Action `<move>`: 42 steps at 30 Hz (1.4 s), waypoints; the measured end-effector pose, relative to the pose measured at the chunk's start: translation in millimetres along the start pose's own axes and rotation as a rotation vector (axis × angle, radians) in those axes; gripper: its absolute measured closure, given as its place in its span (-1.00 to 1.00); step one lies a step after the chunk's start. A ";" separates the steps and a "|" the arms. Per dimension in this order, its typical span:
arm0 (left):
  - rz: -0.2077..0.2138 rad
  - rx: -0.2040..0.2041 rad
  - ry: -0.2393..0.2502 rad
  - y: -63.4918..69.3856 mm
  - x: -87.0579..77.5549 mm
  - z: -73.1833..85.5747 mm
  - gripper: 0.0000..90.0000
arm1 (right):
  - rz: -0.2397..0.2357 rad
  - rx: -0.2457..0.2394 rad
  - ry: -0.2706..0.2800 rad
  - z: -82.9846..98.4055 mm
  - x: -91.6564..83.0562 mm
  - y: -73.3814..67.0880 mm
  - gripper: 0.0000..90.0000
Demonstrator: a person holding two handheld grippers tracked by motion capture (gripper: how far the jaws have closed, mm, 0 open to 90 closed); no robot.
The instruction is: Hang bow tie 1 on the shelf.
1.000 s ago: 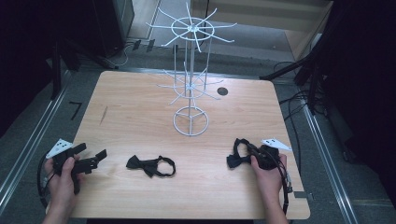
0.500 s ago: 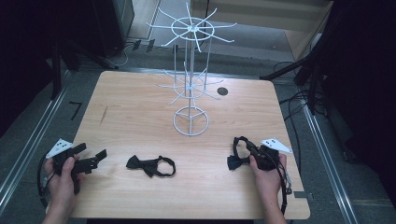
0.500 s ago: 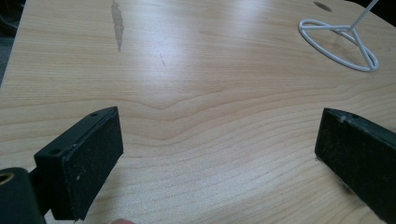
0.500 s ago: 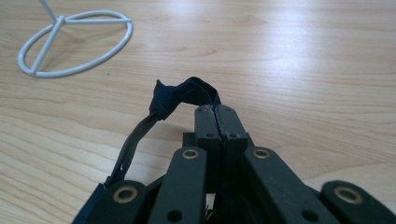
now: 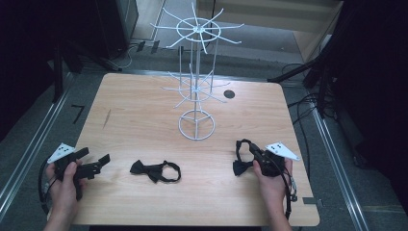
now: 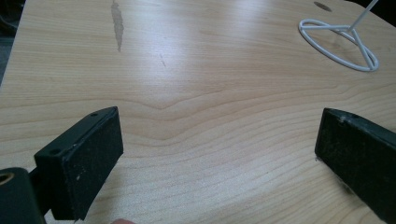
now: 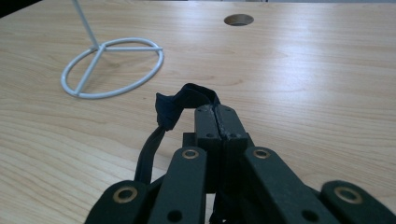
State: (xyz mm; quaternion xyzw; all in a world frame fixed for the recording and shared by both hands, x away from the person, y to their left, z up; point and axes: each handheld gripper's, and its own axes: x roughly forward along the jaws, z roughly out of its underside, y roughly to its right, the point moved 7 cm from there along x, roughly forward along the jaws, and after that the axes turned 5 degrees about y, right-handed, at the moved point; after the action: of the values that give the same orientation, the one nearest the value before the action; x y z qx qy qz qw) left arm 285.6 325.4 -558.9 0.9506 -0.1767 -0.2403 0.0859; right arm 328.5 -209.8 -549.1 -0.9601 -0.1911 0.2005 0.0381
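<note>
Tabletop (image 5: 144,120) carries a white wire rack (image 5: 196,91) ahead of both grippers; right gripper (image 7: 215,112), jaws pressed together, pinches a black bow tie (image 7: 180,103) that hangs at its tip; left gripper (image 6: 217,154) gapes wide over bare wood, a second bow tie (image 5: 155,170) just to its right

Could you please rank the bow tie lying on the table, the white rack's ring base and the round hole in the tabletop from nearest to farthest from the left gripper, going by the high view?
From the left gripper:
1. Bow tie lying on the table, just to its right, near the front edge.
2. Ring base of the white rack, mid-table.
3. Round hole, behind the rack, toward the far edge.
</note>
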 end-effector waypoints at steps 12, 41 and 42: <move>0.000 0.000 0.001 0.0 0.0 0.0 -0.97 | -0.052 -0.027 0.044 -13.5 -3.1 -24.5 0.99; 0.001 -0.004 0.005 -0.4 -0.6 -0.2 -0.97 | -0.096 -0.103 0.142 -48.6 -7.8 -62.5 1.00; 0.001 -0.003 0.004 -0.4 -0.6 -0.2 -0.97 | -0.094 -0.103 0.147 -50.0 -8.0 -62.2 1.00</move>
State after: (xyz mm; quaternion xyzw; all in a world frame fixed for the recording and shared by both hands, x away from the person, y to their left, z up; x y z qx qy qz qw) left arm 285.3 326.0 -558.6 0.9509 -0.1766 -0.2384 0.0880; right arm 319.8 -155.2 -491.0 -0.9629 -0.2425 0.1175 0.0119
